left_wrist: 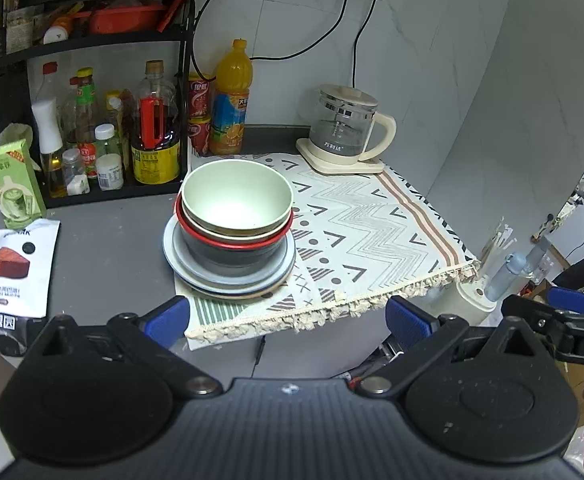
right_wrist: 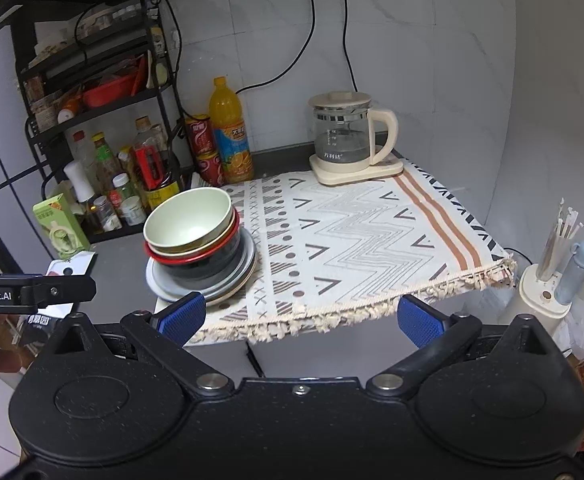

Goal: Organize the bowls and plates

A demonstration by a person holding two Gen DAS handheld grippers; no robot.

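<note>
Ahead of both tongs, and off to their left side, we see the stack (left_wrist: 230,236) sitting on the surface (left_wrist: 104,248) at the left edge of the patterned cloth (left_wrist: 372,224). The kettle (left_wrist: 344,128) is our landmark: the stack lies nearer us than the kettle and to its left, well apart from it. Pale green bowl (left_wrist: 236,200) rests in the red-rimmed bowl (left_wrist: 232,248), which rests on the grey plates (left_wrist: 180,268). We hold the left tongs (left_wrist: 288,320) wide apart and empty, and the right tongs (right_wrist: 300,318) are likewise spread wide with nothing between them. We judge the left tongs nearer: the stack stands almost straight ahead of them, while from the right tongs it lies off beyond the left finger. The stack is round, so no long axis constrains the approach.
</note>
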